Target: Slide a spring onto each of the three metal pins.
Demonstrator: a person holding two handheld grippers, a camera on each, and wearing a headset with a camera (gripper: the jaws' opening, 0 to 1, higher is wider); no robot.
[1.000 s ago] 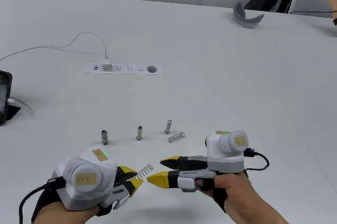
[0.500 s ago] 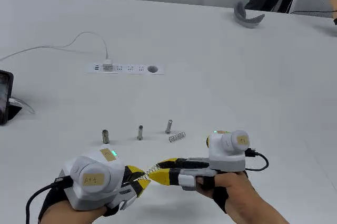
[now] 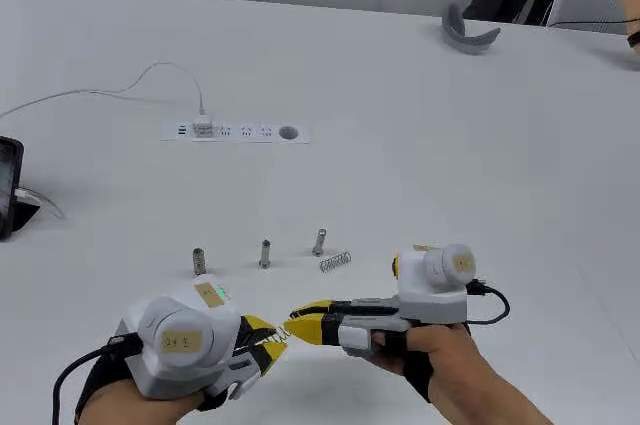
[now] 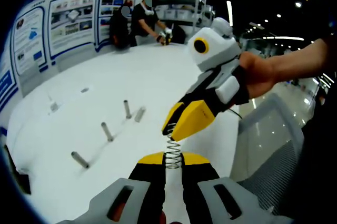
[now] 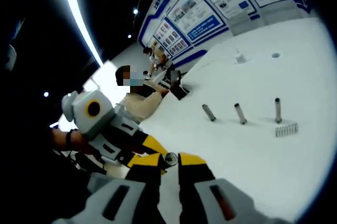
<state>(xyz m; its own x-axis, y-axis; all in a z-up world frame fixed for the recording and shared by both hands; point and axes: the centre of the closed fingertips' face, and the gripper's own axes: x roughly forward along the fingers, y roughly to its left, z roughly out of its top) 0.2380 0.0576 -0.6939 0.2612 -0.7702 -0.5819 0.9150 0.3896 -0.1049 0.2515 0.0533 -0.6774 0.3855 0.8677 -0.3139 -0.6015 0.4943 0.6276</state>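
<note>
Three short metal pins (image 3: 198, 261) (image 3: 264, 253) (image 3: 319, 242) stand upright in a row on the white table. All three are bare, as the right gripper view shows (image 5: 209, 112) (image 5: 240, 114) (image 5: 277, 110). One loose spring (image 3: 335, 261) lies beside the rightmost pin. A second spring (image 4: 171, 150) hangs in the air near the front edge. My left gripper (image 4: 171, 161) is shut on its lower end, and my right gripper (image 3: 300, 323) is closed on its other end (image 5: 170, 157). The two grippers meet tip to tip.
A white power strip (image 3: 236, 130) with a plugged cable lies behind the pins. A dark device (image 3: 8, 185) sits at the left edge. A grey curved object (image 3: 470, 30) rests at the far right, with chairs and people beyond the table.
The right gripper was open and apart from the left; it has moved left and closed on the free end of the spring that the left gripper holds.
</note>
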